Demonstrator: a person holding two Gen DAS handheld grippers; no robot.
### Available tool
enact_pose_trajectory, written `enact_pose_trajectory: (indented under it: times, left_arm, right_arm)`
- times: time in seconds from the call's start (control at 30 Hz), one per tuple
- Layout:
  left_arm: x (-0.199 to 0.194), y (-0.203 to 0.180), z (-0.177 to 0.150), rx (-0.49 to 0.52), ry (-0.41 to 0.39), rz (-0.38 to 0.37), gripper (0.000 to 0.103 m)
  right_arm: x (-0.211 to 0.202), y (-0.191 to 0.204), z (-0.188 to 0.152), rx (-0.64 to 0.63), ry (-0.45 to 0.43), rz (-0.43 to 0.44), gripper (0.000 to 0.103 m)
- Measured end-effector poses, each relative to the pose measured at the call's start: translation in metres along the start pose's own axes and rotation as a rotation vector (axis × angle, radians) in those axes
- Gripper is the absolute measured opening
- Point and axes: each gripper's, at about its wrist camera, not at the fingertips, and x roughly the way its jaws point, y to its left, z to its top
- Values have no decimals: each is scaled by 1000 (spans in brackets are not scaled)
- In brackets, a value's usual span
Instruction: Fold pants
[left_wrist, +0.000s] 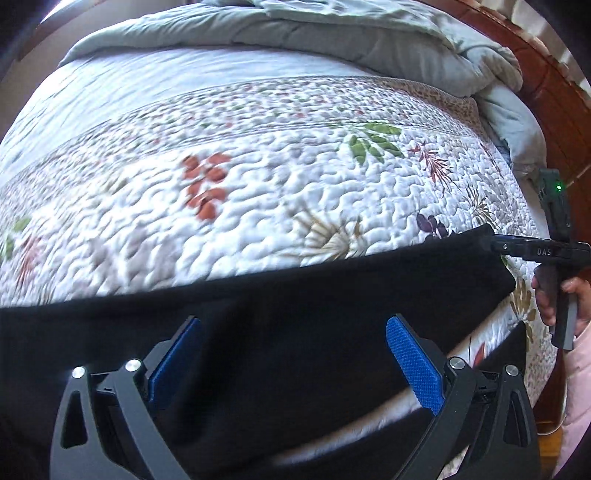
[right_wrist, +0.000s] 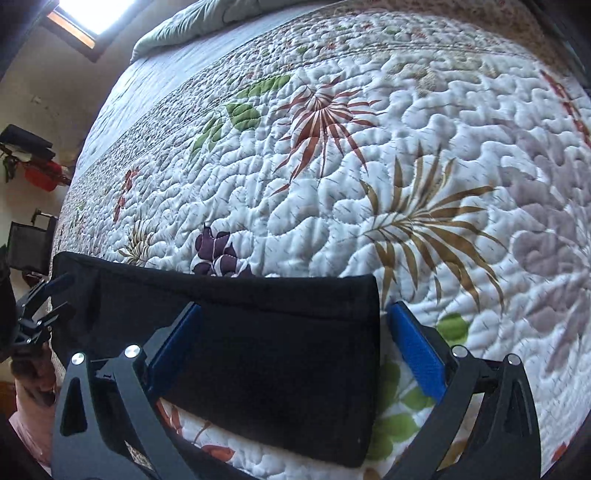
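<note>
Black pants (left_wrist: 258, 295) lie folded flat on a quilted floral bedspread (left_wrist: 295, 184), near its front edge. My left gripper (left_wrist: 295, 321) hovers over them, blue pads wide apart, open, with only flat fabric below. In the right wrist view the pants (right_wrist: 277, 354) end in a straight right edge that falls between the pads of my right gripper (right_wrist: 295, 306), also open; its right pad stands over bare bedspread (right_wrist: 369, 166). My right gripper (left_wrist: 496, 245) shows at the pants' far right corner in the left wrist view. My left gripper (right_wrist: 66, 291) shows at their left end, fingers parted.
A grey-green duvet (left_wrist: 295, 33) is bunched along the bed's far side, and a wooden bed frame (left_wrist: 546, 110) curves on the right. A person's hand (left_wrist: 580, 295) holds the right gripper's handle. Beyond the bed stand a dark chair (right_wrist: 29, 243) and red things (right_wrist: 40, 173) under a window (right_wrist: 96, 11).
</note>
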Motion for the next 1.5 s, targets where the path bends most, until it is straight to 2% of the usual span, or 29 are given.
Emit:
enact_pose_trajectory:
  times: [0.03,0.07,0.1,0.13,0.17,0.27,0.5,0.63,0.77,0.87,0.93,1.0,1.07,1.13,1.23,1.3,1.43,1.47,1.5]
  left_arm:
    - [5,-3,4,13,2,-2,99]
    - [9,-5,8,22,5,-5,99]
    - [11,-7,10,34,5,-10,99]
    - [15,-10,14,53,5,-16,99]
    - [18,-12,17,67,7,-18,99]
    - [32,-18,27,124,29,-46,99]
    - [61,-29,46,278,80,-174,99]
    - [64,-28,55,313,103,-303,99]
    - [74,-33,56,360,194,-384,99]
    - [77,-31,54,344,247,-464,99]
    - [74,-28,52,319,251,-514,99]
    - [70,-29,49,347,245,-490,90]
    - [70,-31,42,376,259,-461,36]
    - [68,-30,39,353,268,-462,18]
    - [46,-31,31,343,190,-401,12]
    - [17,-41,18,356,102,-326,12]
    - [-40,-77,-34,407,-63,-158,12]
    - [-46,-86,-49,411,-76,-129,12]
    - [-52,-89,-61,416,-86,-104,12]
  right_arm:
    - [-1,1,1,-14,-6,11,79]
    - [-3,1,1,-35,-15,23,52]
    - [-3,1,1,-46,-17,26,34]
    - [-2,-2,1,-42,1,87,17]
    - [-3,-2,-1,-48,4,135,16]
    - [-12,15,-8,-169,-24,135,14]
    - [-68,14,-22,-250,-144,233,13]
    - [-84,20,-26,-297,-163,249,13]
    - [-90,24,-29,-321,-197,277,13]
    - [-95,25,-30,-317,-226,297,14]
    - [-93,25,-29,-307,-226,288,14]
    - [-91,23,-29,-292,-229,289,14]
    - [-89,21,-30,-276,-236,291,14]
    - [-83,21,-31,-264,-236,270,14]
    - [-79,21,-37,-250,-242,201,16]
    - [-81,19,-46,-239,-270,162,19]
    - [-92,19,-74,-252,-360,75,27]
    - [-93,19,-80,-259,-374,46,28]
    - [-94,20,-91,-267,-390,-6,23]
